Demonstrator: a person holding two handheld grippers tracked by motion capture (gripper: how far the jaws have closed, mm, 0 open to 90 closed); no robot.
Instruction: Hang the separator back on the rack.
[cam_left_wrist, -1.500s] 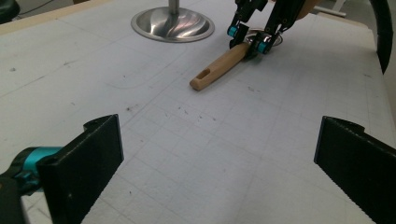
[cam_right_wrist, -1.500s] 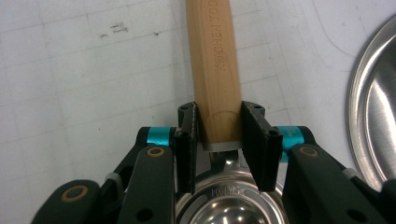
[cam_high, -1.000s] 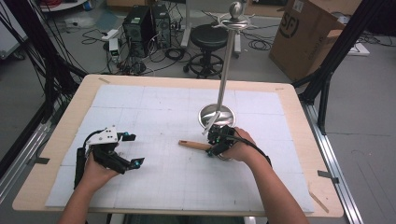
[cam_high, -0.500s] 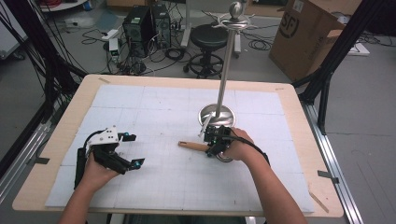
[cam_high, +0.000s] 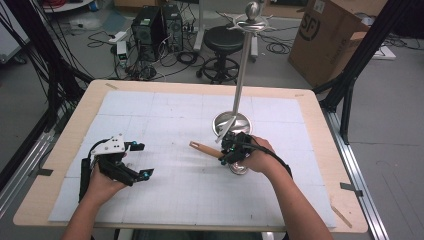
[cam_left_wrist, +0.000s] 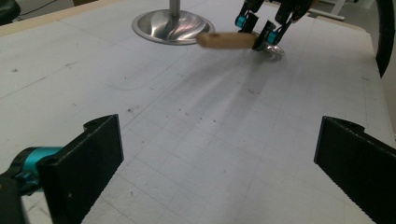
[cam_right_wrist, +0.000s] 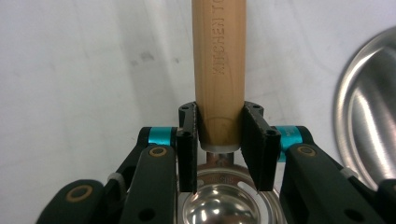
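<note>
Two claws at work: both over one white gridded mat, well apart from each other.
Counter (cam_high: 320, 150): pale wooden top, bare at the rim, the mat covering most of it.
Mat (cam_high: 165, 120): white, ruled in squares, scuffed in the middle.
Stand (cam_high: 242, 75): tall steel pole with a ball on top, rising from a round domed base at the mat's far middle.
Stand base (cam_left_wrist: 170, 25): polished metal, just beside the ladle's bowl end.
Ladle (cam_high: 206, 149): wooden handle with a small steel bowl; it lies in front of the stand base, handle pointing toward the left claw.
Handle (cam_right_wrist: 219, 70): light wood, stamped lettering along it.
Bowl (cam_right_wrist: 219, 205): shiny steel, under the right claw.
Right claw (cam_right_wrist: 219, 140): jaws have just been closing and now pinch the handle where it meets the metal.
Left claw (cam_left_wrist: 215, 154): jaws spread wide, holding nothing, low over bare mat.
In the way: the stand base crowds the ladle's far side.
</note>
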